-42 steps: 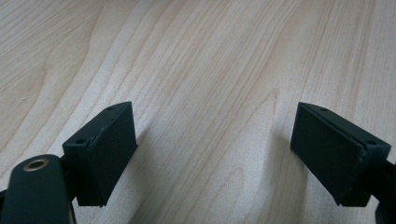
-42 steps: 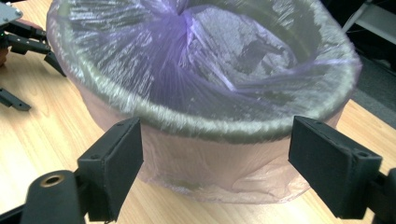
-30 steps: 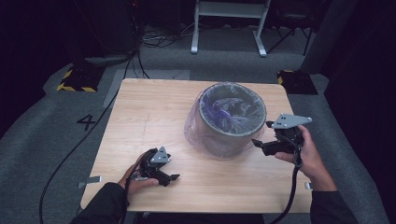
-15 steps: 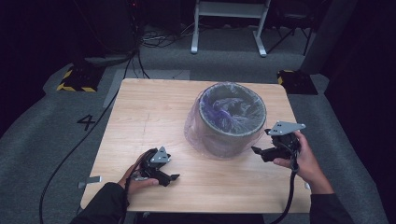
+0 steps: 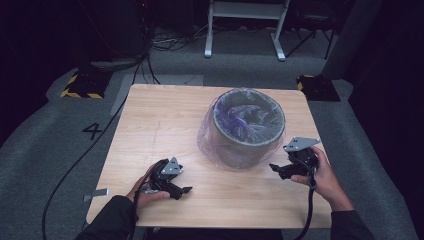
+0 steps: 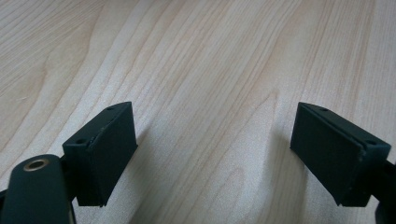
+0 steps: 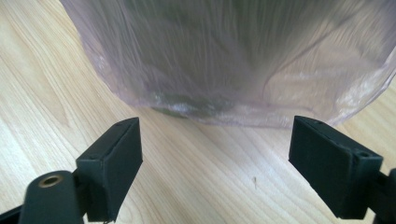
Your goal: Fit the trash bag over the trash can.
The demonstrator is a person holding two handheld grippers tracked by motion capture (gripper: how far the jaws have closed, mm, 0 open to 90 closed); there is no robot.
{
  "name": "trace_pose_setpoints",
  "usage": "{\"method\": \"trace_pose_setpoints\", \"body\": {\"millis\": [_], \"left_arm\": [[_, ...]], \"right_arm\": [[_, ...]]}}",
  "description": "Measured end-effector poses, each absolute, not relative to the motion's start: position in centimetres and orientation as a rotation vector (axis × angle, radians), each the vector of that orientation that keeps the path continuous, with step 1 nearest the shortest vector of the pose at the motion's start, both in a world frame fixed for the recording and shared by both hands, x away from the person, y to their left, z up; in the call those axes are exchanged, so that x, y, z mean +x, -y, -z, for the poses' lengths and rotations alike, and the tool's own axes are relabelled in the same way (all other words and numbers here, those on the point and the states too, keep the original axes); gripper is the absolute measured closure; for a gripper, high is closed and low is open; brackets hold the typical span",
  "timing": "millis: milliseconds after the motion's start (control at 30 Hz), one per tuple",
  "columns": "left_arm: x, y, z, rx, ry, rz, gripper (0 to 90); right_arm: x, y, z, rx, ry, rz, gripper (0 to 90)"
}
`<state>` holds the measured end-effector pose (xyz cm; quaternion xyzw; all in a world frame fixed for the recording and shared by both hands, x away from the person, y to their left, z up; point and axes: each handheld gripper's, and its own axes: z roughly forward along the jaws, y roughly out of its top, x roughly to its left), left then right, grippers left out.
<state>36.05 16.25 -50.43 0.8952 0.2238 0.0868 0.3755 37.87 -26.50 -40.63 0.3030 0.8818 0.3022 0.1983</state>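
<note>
Numeral "4" (image 5: 93,131) on grey floor; bin (image 5: 248,127) unlabelled

The high view is dim around a moderately lit wooden table (image 5: 150,125), the floor beyond falling to near black. Both gripper views are bright and evenly lit, with soft shadows on the wood beside each black jaw. Ahead of the right gripper (image 7: 215,163), the plastic bag (image 7: 233,60) looks soft and slightly blurred.
</note>
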Motion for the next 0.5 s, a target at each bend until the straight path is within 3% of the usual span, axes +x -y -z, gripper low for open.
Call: {"method": "trace_pose_setpoints", "body": {"millis": [500], "left_arm": [[36.0,-16.3,50.4,2.291,-0.572,-0.222,13.9]], "right_arm": [[37.6,27.4,43.7,0.880,-2.489,-0.778,18.3]]}}
